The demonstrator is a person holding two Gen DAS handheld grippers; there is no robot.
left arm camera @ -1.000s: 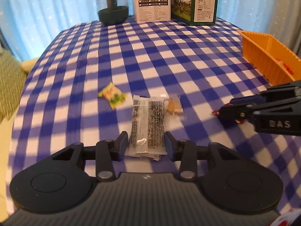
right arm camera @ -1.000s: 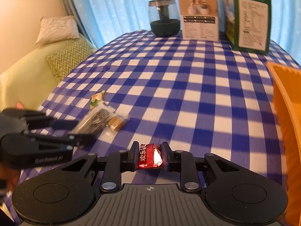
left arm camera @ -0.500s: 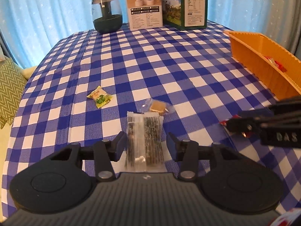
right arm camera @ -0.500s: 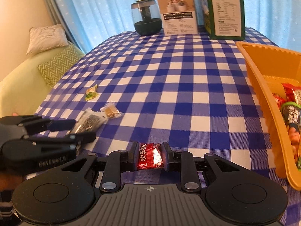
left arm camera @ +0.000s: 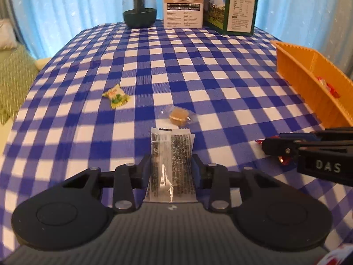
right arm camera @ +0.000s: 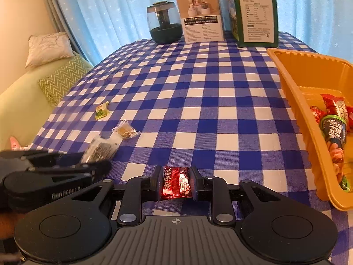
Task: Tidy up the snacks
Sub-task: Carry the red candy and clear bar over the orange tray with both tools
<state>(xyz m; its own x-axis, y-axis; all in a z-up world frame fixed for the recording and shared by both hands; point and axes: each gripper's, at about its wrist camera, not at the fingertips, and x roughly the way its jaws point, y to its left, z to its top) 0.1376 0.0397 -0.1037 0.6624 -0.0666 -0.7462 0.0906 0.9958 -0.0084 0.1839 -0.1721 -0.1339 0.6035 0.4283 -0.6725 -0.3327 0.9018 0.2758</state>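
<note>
My left gripper is shut on a clear packet of dark seed sticks, held just above the checked cloth. My right gripper is shut on a small red foil candy, held low over the table's near side. An orange tray at the right holds several red and green snack packs; it also shows in the left wrist view. A yellow-green candy and a clear-wrapped brown sweet lie on the cloth ahead of the left gripper.
At the table's far edge stand a dark glass jar, a beige box and a green box. A sofa with cushions lies off the left edge. The right gripper appears at the right of the left wrist view.
My left gripper has closed on the seed stick packet and lifted it slightly. My right gripper has carried the red candy nearer the orange tray.
</note>
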